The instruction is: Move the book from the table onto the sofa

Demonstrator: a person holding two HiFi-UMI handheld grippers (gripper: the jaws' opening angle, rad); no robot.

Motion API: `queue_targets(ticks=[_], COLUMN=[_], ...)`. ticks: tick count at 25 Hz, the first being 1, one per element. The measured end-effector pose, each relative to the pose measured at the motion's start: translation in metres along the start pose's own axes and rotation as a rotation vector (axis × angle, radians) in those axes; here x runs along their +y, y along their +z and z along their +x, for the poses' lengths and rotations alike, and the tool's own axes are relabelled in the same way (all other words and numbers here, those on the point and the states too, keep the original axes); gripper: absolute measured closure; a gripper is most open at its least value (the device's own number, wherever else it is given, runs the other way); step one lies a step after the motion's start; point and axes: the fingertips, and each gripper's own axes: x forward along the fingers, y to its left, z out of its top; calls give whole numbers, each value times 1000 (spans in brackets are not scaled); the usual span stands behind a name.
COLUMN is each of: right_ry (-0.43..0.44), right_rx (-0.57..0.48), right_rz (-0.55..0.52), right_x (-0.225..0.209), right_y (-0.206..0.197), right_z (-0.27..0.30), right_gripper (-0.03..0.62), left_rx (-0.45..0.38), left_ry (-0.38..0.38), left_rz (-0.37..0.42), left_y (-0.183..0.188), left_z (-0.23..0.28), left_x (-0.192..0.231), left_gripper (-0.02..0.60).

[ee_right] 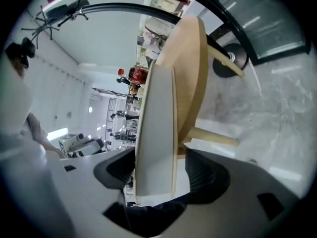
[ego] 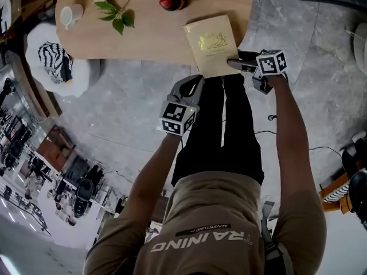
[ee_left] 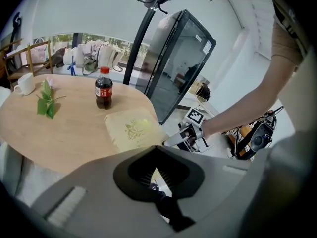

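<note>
The book [ego: 213, 43], thin and cream-covered with a gilt crest, lies flat on the smooth oval wooden table [ego: 143, 36], its near end overhanging. The right gripper [ego: 239, 61] sets its ribbed jaws wide around that end, not pressing; the left gripper [ego: 195, 83] is closed, empty

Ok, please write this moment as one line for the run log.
book: on table, near end overhanging | right gripper: open, jaws astride book edge | left gripper: shut, empty, short of table
</note>
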Motion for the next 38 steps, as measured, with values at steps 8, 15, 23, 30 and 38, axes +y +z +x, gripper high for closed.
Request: queue_targets(ticks=[8,15,23,30,38], right_ry=[119,172,197,245,191], right_rx=[103,40,-18,-33,-129], right_rz=[2,43,137,151,91], right_x=[8,15,25,74,158], right_y=[-18,-23,-32,-47,-30], right_z=[24,31,21,3,-38], right_gripper=[312,313,366,370,370], left_rx=[-16,-19,-29,-78,-157], left_ry=[31,38,53,77,119], left_rz=[-46,-61,-62,-74,-112], left_y=[-9,-14,-16,-2,24], left_z=[-2,-5,-12,-39,-107], left_x=[6,5,6,-9,-29], left_gripper=[583,583,583,583,583])
